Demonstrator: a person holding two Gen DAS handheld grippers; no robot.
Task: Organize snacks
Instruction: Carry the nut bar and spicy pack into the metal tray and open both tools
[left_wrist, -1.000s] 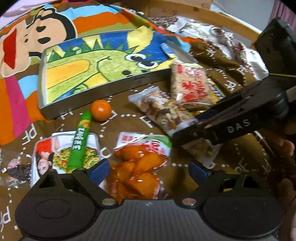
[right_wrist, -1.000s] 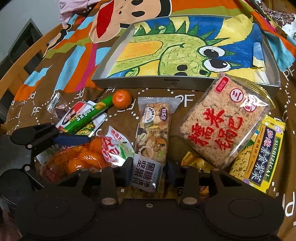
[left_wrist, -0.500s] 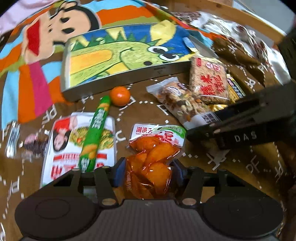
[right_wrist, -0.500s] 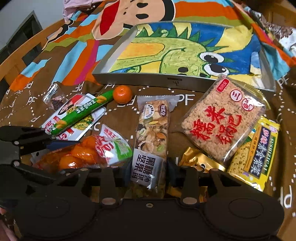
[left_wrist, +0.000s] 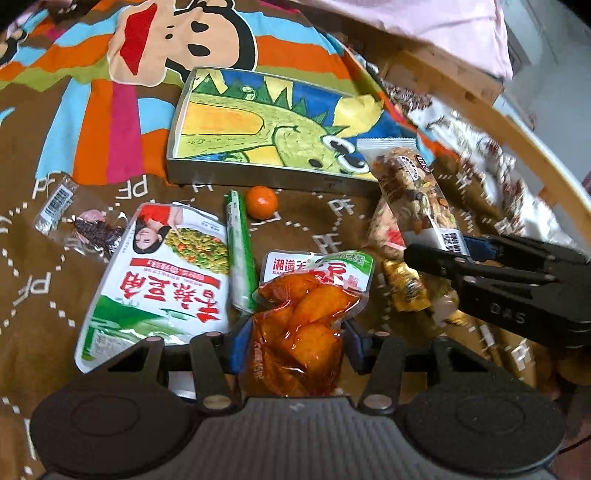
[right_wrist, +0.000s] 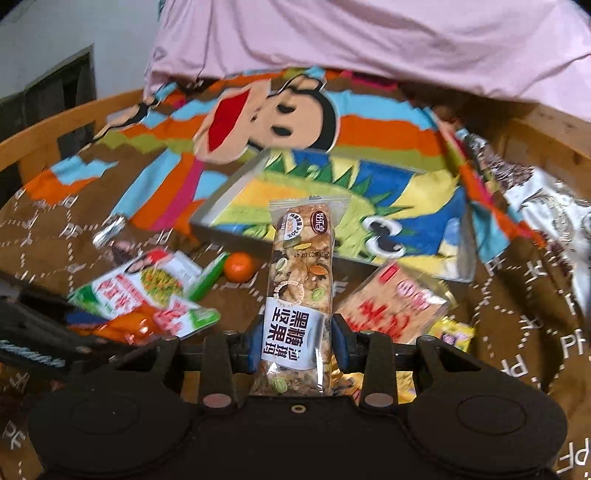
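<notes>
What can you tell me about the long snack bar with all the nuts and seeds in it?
The nut bar is a long block of nuts and seeds in a clear plastic wrapper with crimped ends and a white label printed with black characters. The right tool is shut on its lower end at the label, holding it nearly upright, lifted off the blanket. Its top end shows in front of the dinosaur tray. Only the tool's fingers touch it.

The nut bar (right_wrist: 301, 291) in its clear wrapper is up in the air, standing tall, held at its bottom end. The bag of orange pieces (left_wrist: 306, 325) lies flat on the blanket (left_wrist: 92, 122), squeezed at its near end. Beside it lie a green stick (left_wrist: 240, 254), a white and green bag (left_wrist: 162, 280) and a little orange (left_wrist: 261, 202), near the tray (left_wrist: 266, 122).
</notes>
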